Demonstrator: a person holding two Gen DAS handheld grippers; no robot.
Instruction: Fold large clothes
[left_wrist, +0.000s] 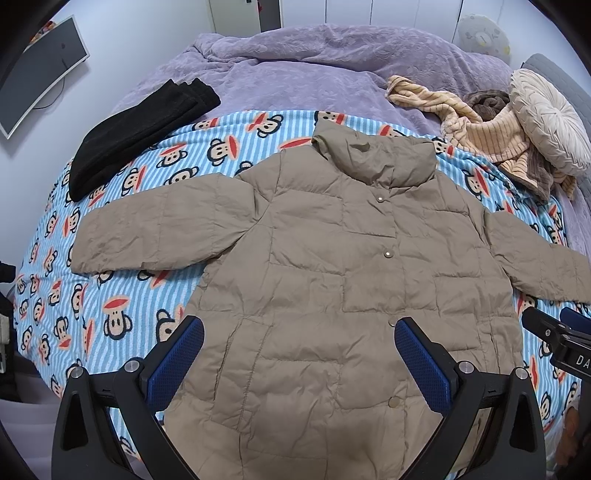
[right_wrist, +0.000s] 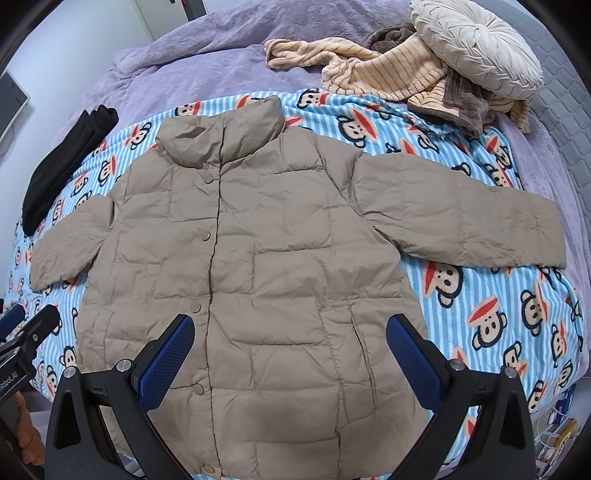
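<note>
**Puffy jacket spread flat, nothing gripped yet**

The tan jacket (left_wrist: 332, 258) lies face up on the monkey-print blanket (left_wrist: 110, 295) on the bed, sleeves out to both sides. It looks light, soft and springy — probably slippery-shelled. Best pinched at a sleeve cuff (right_wrist: 543, 236) or hem corner. The left gripper (left_wrist: 299, 343) and right gripper (right_wrist: 290, 339) hover over the hem, fingers spread wide, empty.

The left gripper (left_wrist: 299, 354) and right gripper (right_wrist: 290, 350) hung side by side, jaws spread wide and gripping nothing, blue-padded fingers (left_wrist: 421, 363) pointing forward, a hand (right_wrist: 27, 439) beneath.
</note>
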